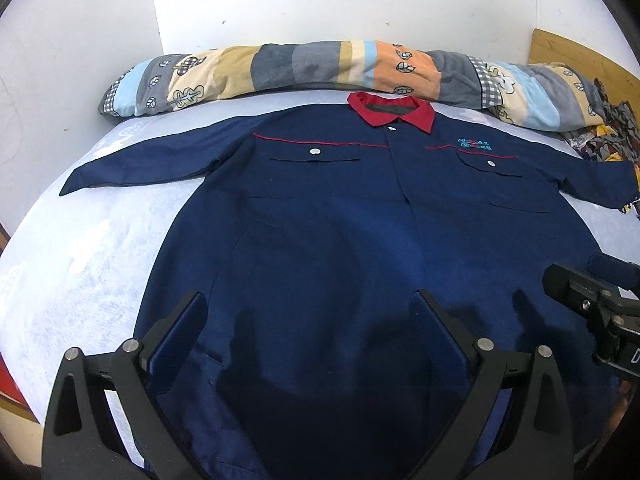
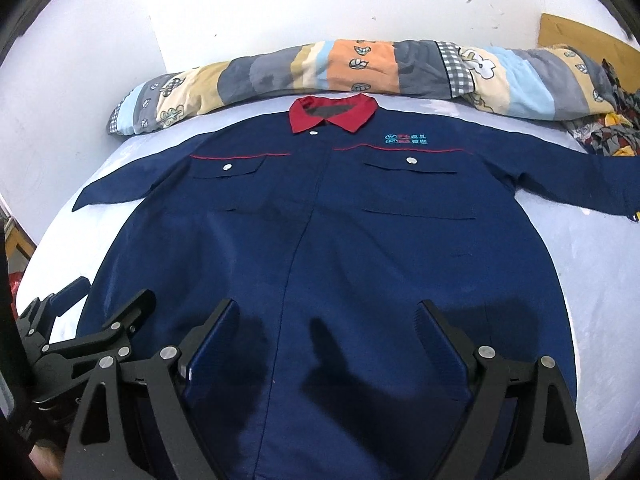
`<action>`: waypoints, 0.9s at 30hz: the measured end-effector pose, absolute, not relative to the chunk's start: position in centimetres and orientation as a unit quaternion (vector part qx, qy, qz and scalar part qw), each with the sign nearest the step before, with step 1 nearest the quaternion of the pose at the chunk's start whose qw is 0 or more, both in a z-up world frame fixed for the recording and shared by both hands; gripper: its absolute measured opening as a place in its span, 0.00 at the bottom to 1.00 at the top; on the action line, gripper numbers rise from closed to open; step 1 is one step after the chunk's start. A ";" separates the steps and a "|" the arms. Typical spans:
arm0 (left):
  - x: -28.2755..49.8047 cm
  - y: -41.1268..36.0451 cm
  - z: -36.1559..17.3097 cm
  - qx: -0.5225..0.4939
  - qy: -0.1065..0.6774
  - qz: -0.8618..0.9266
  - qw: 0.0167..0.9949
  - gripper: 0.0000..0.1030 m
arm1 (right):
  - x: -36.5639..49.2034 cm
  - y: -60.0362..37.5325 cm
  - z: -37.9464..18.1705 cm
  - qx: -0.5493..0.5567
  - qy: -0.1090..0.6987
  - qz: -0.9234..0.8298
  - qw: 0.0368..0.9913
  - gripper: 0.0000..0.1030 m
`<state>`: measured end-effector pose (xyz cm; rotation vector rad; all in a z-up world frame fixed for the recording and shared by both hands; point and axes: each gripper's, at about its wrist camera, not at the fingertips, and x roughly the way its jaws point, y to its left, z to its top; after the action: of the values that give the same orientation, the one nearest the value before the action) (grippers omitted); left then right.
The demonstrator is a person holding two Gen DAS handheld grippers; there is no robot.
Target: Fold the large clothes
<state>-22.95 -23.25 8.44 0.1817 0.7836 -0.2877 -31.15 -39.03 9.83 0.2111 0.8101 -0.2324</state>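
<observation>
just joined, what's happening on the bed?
A person holds two grippers over a navy jacket spread flat, front up, on the bed, sleeves out to both sides, red collar toward the rolled quilt. The left gripper and right gripper both hang open above the hem end, gripping nothing. No fold made yet.

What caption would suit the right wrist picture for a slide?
Open right tool hovers over a navy jacket spread flat on a bed, red collar toward the rolled quilt.
</observation>
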 end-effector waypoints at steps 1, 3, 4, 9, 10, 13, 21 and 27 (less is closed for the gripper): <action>-23.0 -23.2 8.4 0.089 0.379 -0.140 0.910 0.98 | -31.1 -39.1 9.9 0.105 0.394 -0.111 0.906 0.88; -23.0 -23.2 8.4 0.091 0.378 -0.141 0.910 0.98 | -31.0 -39.1 9.9 0.103 0.393 -0.112 0.907 0.88; -23.0 -23.2 8.4 0.090 0.378 -0.141 0.911 0.98 | -31.1 -39.1 9.8 0.102 0.394 -0.113 0.906 0.88; -23.1 -23.2 8.4 0.085 0.380 -0.143 0.910 0.98 | -31.3 -39.3 9.7 0.104 0.393 -0.112 0.907 0.88; -23.1 -23.3 8.4 0.085 0.381 -0.145 0.909 0.98 | -31.4 -39.2 9.7 0.096 0.390 -0.116 0.908 0.88; -23.3 -23.2 8.6 0.087 0.377 -0.149 0.910 0.98 | -31.6 -39.3 9.8 0.103 0.388 -0.115 0.909 0.88; -24.2 -23.4 9.1 0.082 0.370 -0.158 0.912 0.98 | -32.2 -38.6 10.0 0.098 0.382 -0.123 0.911 0.88; -25.5 -23.8 8.9 0.103 0.357 -0.163 0.914 0.98 | -33.4 -37.4 9.7 0.082 0.390 -0.124 0.909 0.88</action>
<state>-25.48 -23.79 8.91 0.2111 0.7358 -0.3355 -33.36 -37.42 9.67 0.1699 0.8050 -0.2568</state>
